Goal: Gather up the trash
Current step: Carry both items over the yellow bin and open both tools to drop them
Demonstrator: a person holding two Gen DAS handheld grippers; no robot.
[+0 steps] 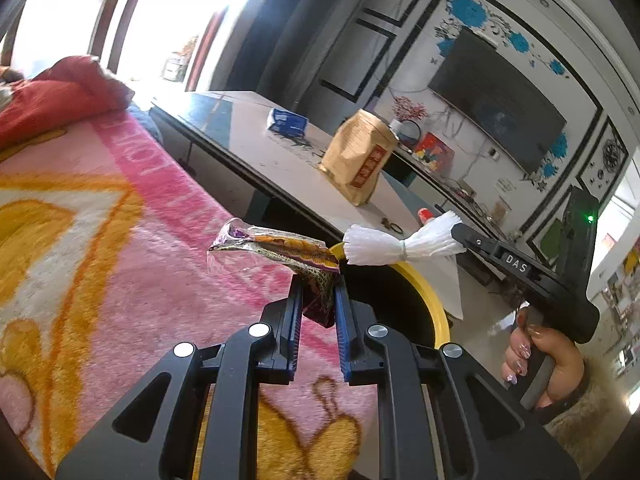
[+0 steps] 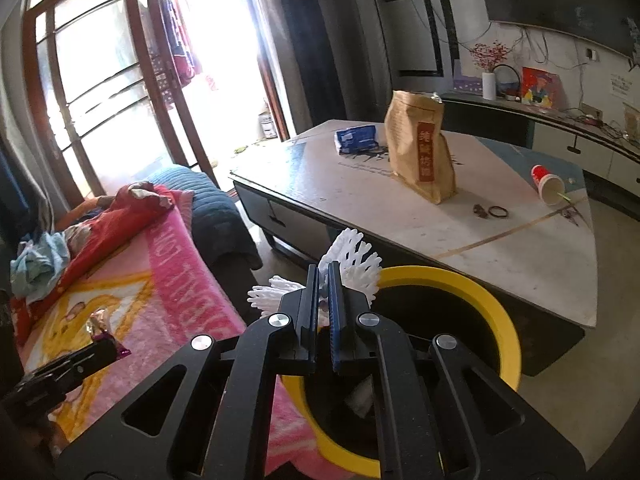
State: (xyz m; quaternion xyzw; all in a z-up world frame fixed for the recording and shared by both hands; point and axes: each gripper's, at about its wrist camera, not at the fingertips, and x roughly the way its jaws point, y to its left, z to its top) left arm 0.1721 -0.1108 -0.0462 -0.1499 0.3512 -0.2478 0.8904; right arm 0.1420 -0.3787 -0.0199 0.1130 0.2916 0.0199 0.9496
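My left gripper (image 1: 317, 280) is shut on a crumpled snack wrapper (image 1: 276, 250), purple and orange with a clear end, held above the pink blanket beside the bin. My right gripper (image 2: 323, 270) is shut on a white foam fruit net (image 2: 352, 258) that fans out on both sides of the fingers. In the left wrist view the foam net (image 1: 384, 246) hangs from the right gripper (image 1: 456, 234) over the bin's rim. The bin (image 2: 508, 320) has a yellow rim and a black inside, and stands between the sofa and the low table. The left gripper (image 2: 114, 346) with the wrapper (image 2: 100, 328) shows at lower left.
A low table (image 2: 400, 224) holds a brown paper bag (image 2: 420, 148), a blue packet (image 2: 356, 138), a tipped red cup (image 2: 546, 184) and small bits. A pink and orange blanket (image 1: 120, 240) covers the sofa, with red cloth (image 2: 120, 220) heaped on it. A hand (image 1: 536, 360) grips the right tool.
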